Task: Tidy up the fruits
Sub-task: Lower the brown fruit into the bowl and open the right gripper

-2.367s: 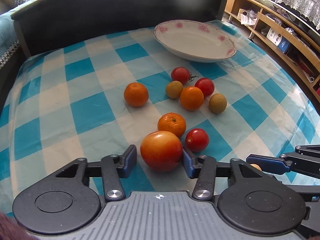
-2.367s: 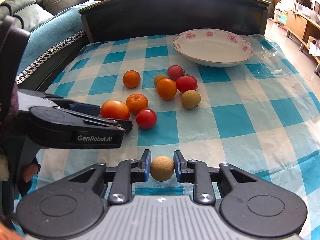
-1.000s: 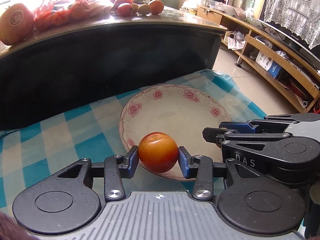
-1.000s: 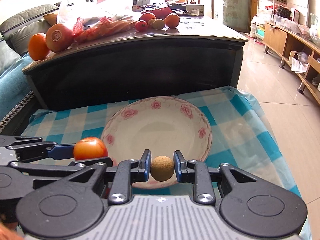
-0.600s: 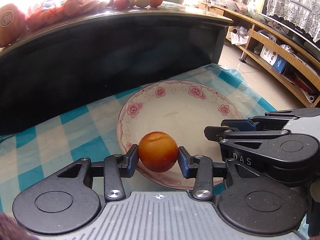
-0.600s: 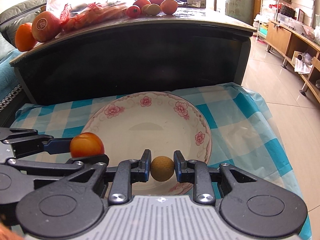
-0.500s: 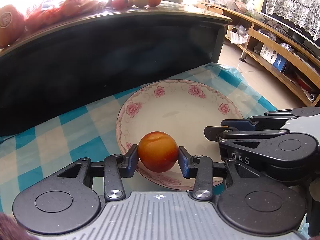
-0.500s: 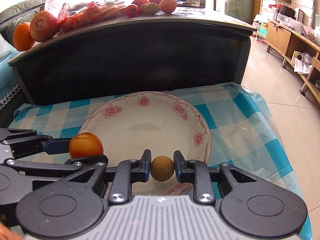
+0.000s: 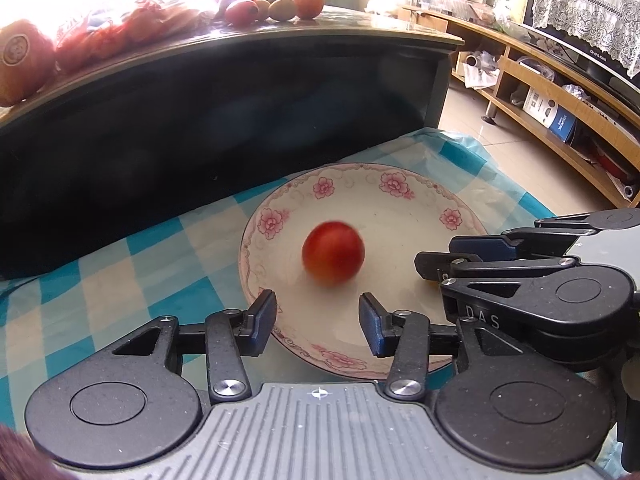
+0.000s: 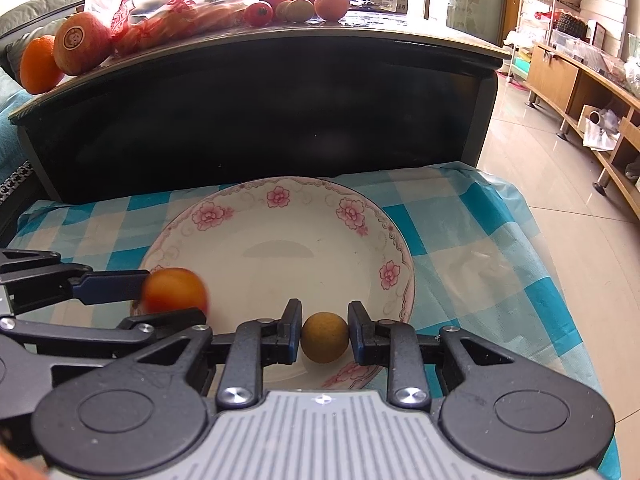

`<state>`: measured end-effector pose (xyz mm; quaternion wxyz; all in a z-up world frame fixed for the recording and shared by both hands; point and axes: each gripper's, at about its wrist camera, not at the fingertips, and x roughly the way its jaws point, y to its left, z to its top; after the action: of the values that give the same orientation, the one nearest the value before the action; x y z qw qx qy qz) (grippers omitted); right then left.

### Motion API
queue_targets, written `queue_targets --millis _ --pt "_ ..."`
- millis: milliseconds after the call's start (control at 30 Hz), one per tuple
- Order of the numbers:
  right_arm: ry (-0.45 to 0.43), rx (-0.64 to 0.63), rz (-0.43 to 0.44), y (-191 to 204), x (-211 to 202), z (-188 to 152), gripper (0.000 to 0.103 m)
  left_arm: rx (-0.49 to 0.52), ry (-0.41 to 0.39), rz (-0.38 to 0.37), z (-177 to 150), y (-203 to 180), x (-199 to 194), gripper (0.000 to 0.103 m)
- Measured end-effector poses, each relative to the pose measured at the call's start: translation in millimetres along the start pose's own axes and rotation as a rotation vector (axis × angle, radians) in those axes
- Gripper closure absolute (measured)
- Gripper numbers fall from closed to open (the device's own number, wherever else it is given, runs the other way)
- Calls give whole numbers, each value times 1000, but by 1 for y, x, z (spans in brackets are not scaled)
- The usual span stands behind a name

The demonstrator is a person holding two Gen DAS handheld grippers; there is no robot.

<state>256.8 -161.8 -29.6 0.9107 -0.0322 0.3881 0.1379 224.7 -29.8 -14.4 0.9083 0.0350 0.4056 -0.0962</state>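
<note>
A white plate with pink flowers (image 9: 396, 184) (image 10: 280, 196) lies on the blue-checked cloth. A red-orange tomato (image 9: 333, 253) (image 10: 175, 290), blurred with motion, is in the plate, free of my left gripper (image 9: 318, 322). That gripper's jaws are opening over the plate's near rim with nothing between them. My right gripper (image 10: 324, 338) is shut on a small tan round fruit (image 10: 324, 342) above the plate's near right rim. In the left wrist view the right gripper's fingers (image 9: 472, 258) reach in from the right.
Behind the plate rises a dark glossy table edge (image 10: 256, 92) with oranges (image 10: 38, 65), tomatoes and a red net bag on top. The cloth's edge (image 10: 560, 280) drops to a tiled floor at right. Wooden shelving (image 9: 560, 96) runs along the far right.
The left jaws have parted and the tomato has left them and gone forward into the plate. The right gripper still holds the tan fruit and has barely shifted.
</note>
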Motion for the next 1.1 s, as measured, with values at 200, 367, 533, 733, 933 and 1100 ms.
queue_targets --millis 200,367,533,733,933,1100 --pt "-13 -9 -11 3 -6 1 73 -8 -8 2 1 2 -4 45" --pt "-32 -20 -21 4 -11 2 69 -17 -27 2 2 5 -11 41" --pt "-47 -19 -23 4 -17 4 65 -18 -41 5 3 6 -17 39" --pt "-61 -35 -32 9 -24 4 63 -25 -51 8 1 11 -26 37" --pt "-76 -43 -30 13 -36 3 62 -33 -58 10 -1 16 -36 36" --pt "-78 -46 -28 16 -44 0 62 -43 -60 12 -5 22 -43 35"
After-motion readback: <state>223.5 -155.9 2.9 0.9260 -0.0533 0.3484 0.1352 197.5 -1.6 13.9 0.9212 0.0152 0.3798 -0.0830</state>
